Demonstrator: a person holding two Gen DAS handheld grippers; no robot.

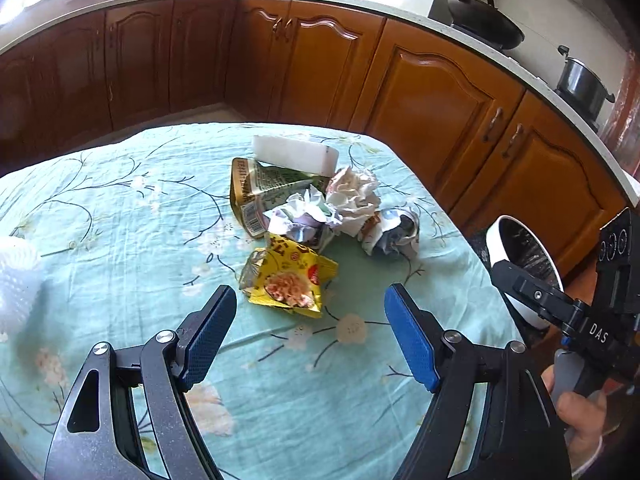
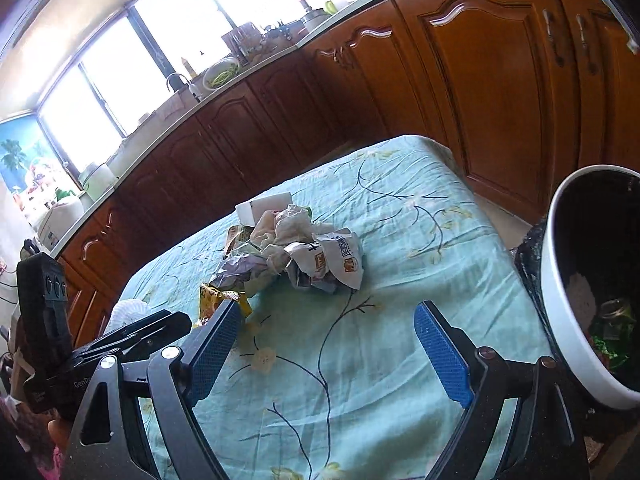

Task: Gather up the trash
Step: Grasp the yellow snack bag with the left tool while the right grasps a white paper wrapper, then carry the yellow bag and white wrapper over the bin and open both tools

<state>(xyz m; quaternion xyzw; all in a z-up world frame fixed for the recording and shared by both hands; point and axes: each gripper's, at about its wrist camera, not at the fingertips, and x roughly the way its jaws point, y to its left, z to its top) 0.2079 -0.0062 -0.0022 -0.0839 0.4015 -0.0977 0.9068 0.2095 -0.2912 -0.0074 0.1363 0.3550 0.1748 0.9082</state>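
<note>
Beyond the left gripper (image 1: 310,300) (open): yellow wrapper (image 1: 290,282).

**Kitchen backdrop beyond the fingertips**

A table under a pale green floral cloth (image 1: 120,208) spreads out ahead of the fingers. Past its far edge runs a row of brown wooden cabinets (image 1: 440,108) with a light countertop (image 1: 320,0). Up and to the right of the fingers, a black wok (image 1: 484,20) and a lidded steel pot (image 1: 582,84) sit on that counter. A bright window (image 2: 120,80) glows far left.
</note>
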